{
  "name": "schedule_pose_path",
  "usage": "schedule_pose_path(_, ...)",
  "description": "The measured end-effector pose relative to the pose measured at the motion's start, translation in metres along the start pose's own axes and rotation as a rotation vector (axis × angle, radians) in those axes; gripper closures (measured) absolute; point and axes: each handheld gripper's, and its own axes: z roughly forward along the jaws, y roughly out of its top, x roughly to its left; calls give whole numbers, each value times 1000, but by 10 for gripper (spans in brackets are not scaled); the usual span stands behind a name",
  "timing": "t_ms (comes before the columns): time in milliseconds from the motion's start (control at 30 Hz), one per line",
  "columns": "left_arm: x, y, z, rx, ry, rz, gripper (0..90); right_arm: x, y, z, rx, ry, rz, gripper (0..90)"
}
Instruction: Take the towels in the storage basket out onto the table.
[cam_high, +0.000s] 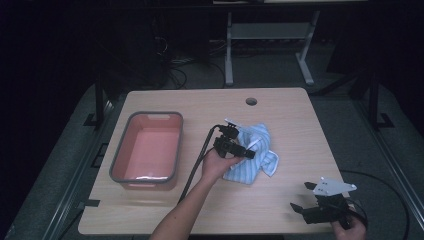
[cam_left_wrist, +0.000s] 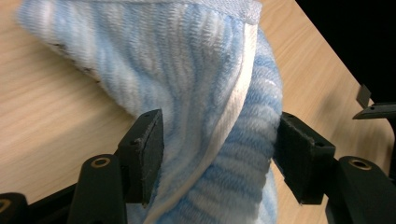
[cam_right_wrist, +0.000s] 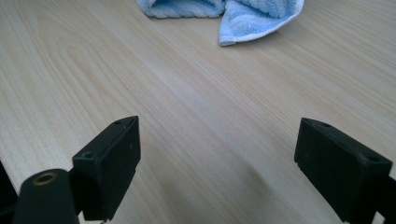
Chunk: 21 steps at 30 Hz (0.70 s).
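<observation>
A blue and white striped towel (cam_high: 259, 145) lies bunched on the wooden table (cam_high: 280, 110), right of centre. My left gripper (cam_high: 248, 152) is at the towel's near left side. In the left gripper view a thick fold of the towel (cam_left_wrist: 187, 70) stands between the two jaws of the left gripper (cam_left_wrist: 217, 140), pressed by both pads, and one edge is raised off the wood. My right gripper (cam_high: 301, 196) hovers near the front right corner, open, with bare wood between its jaws (cam_right_wrist: 217, 158). The towel (cam_right_wrist: 252, 14) lies ahead of it.
A grey-rimmed pink bin (cam_high: 120, 150) stands on the left half of the table. A round cable hole (cam_high: 251, 101) sits near the back edge. The left gripper's cable (cam_high: 197, 160) runs along the forearm. Dark floor and desk legs (cam_high: 229, 50) lie beyond.
</observation>
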Motion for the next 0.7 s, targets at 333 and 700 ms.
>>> schedule_pose_path(333,1,-9,-22,-27,14,24,353,0,-1,-1,1,-9,-2,138)
schedule_pose_path(700,6,-18,-36,-30,14,28,342,0,-1,-1,-3,-9,3,138)
